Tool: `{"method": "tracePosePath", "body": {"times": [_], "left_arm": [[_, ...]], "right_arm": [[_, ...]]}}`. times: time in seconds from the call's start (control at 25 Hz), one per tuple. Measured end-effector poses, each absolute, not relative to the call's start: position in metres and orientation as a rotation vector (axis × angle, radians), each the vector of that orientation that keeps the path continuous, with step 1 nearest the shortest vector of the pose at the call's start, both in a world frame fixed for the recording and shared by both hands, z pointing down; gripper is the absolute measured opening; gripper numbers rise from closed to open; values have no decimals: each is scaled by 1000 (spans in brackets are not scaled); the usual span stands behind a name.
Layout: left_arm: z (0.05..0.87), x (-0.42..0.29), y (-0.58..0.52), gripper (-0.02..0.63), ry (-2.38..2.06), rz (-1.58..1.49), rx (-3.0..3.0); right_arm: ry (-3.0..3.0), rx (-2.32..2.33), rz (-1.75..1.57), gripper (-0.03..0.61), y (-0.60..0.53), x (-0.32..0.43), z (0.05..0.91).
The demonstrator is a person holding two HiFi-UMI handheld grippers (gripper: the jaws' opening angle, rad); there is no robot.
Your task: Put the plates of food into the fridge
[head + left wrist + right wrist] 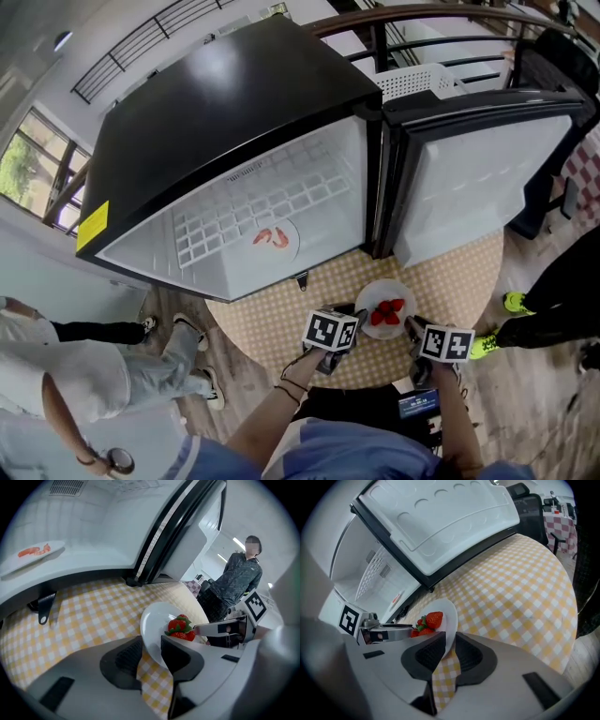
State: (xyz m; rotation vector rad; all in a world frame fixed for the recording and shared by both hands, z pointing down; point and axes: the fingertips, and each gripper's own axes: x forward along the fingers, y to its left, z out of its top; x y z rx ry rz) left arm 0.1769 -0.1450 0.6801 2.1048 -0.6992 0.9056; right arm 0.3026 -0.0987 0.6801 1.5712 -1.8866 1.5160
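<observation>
A white plate (380, 292) of strawberries (387, 312) lies on the round yellow-checked table (272, 319) in front of the open fridge (234, 141). My left gripper (359, 323) is at its left rim. In the left gripper view the plate's rim (157, 620) lies between the jaws, with cloth showing beside one pad, so that gripper (151, 651) is open. My right gripper (412, 328) is at the right rim, and in the right gripper view it (450, 648) is shut on the plate's edge (447, 618). A second plate with shrimp (275, 238) sits on the fridge shelf.
The fridge door (478, 178) stands open to the right. One person (94, 375) stands at the left of the table, and another with yellow shoes (553, 309) at the right. A white basket (412, 80) is behind the fridge.
</observation>
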Motion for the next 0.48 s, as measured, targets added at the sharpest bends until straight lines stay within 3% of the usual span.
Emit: {"method": "tracePosePath", "body": {"times": [0.48], "left_arm": [[664,165,-138,74,-692,864,2128]], "right_arm": [[-1891,1662,1602,48,-105,305,657]]}}
